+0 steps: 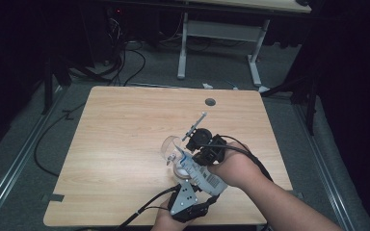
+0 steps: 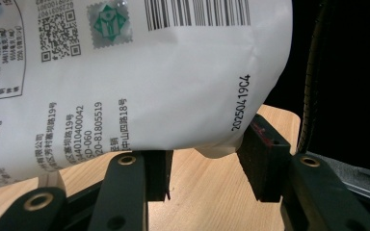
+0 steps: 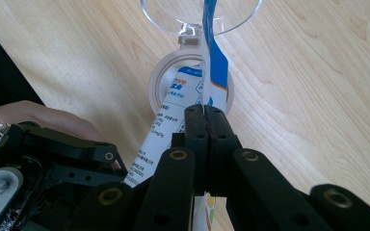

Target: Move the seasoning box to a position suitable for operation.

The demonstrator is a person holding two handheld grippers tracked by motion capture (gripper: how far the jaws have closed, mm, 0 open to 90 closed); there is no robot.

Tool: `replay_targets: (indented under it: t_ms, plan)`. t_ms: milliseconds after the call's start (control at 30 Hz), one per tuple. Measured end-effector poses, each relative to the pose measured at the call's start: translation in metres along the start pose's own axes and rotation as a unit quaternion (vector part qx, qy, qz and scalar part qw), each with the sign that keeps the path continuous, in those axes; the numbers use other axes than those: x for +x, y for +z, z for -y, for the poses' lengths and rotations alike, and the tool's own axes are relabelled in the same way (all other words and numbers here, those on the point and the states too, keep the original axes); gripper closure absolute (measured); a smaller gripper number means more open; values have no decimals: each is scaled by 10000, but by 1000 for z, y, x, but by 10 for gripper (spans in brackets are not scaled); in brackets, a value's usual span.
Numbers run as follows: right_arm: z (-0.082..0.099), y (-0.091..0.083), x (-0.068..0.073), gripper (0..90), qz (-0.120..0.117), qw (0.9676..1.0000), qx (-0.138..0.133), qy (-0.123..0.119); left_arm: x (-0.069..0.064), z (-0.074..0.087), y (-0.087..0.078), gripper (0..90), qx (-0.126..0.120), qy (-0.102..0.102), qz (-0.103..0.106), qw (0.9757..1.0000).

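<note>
While over container (image 3: 191, 77); clamped packet (image 3: 212, 67)

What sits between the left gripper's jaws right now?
Bare wood of the table. In the left gripper view the printed white pouch hangs just above the open left gripper, not between them.

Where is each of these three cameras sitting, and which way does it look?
High view: above the person's side, looking forward and down on the table; forearms and both grippers show.
Left gripper view: rides the left gripper, looking along open jaws at the white pouch.
Right gripper view: rides the right gripper, jaws shut on the pouch over a clear container.
All three share the pouch.
</note>
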State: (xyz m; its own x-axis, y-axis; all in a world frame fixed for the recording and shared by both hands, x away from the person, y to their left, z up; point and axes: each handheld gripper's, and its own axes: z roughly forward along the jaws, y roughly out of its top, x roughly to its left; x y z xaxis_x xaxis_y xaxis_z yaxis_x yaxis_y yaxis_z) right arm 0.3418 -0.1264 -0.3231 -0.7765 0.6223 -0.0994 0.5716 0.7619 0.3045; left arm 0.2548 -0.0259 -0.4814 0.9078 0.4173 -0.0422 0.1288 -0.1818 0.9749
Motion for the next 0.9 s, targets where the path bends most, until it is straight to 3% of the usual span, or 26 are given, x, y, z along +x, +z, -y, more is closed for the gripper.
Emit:
replay_targets:
  t_ms: [900]
  plan:
    - [6, -2, 1, 896, 13, 10000, 33, 2, -1, 5, 1, 583, 87, 32, 39, 9999]
